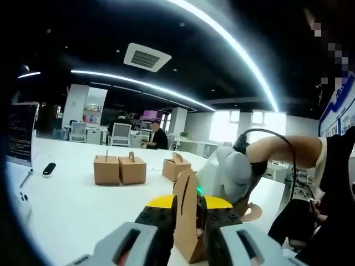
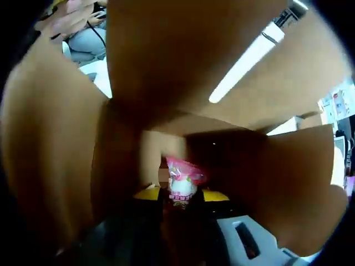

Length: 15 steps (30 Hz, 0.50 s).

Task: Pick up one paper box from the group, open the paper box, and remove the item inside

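My left gripper [image 1: 188,219] is shut on a brown paper box [image 1: 187,235], held upright above the white table [image 1: 72,210] with its flaps raised. The right gripper [image 1: 230,172] comes in from the right and reaches into the box's open top, its tips hidden behind a flap. In the right gripper view, brown flaps [image 2: 177,61] surround the dark inside of the box. There my right gripper [image 2: 180,204] is shut on a small pink-and-white packet [image 2: 181,178]. Three more closed paper boxes [image 1: 106,169] [image 1: 132,169] [image 1: 176,167] stand further back on the table.
A laptop [image 1: 22,133] stands at the table's left edge with a small dark device [image 1: 49,169] beside it. A person [image 1: 158,137] sits at desks in the background. The arm and dark sleeve of a person [image 1: 333,183] fill the right side.
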Each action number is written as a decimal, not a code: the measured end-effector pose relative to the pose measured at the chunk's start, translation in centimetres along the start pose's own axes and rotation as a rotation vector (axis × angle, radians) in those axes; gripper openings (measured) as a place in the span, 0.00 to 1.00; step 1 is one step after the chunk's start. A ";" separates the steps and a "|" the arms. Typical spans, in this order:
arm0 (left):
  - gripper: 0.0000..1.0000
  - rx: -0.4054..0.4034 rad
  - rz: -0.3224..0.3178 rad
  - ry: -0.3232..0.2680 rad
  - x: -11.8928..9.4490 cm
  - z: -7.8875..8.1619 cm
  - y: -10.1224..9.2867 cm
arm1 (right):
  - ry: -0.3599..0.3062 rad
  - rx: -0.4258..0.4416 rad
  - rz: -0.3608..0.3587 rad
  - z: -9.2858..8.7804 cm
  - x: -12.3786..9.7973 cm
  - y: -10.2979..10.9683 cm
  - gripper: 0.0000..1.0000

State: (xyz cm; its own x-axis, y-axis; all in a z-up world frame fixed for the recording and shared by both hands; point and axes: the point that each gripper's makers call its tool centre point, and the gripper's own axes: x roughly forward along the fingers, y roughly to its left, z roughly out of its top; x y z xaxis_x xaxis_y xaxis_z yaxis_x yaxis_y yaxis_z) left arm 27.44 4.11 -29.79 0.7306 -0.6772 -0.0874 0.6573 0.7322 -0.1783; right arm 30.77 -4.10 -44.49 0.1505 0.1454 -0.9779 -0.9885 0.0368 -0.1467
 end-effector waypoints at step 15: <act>0.20 0.006 0.002 -0.005 -0.1 0.2 -0.2 | -0.050 -0.014 -0.019 0.2 -2.5 0.8 0.21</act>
State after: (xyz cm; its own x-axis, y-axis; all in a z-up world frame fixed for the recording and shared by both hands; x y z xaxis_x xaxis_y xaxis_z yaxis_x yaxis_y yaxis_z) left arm 27.32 4.06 -29.59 0.7325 -0.6757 -0.0827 0.6573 0.7336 -0.1726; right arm 29.60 -4.25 -42.09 0.1695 0.1939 -0.9663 -0.9855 0.0261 -0.1677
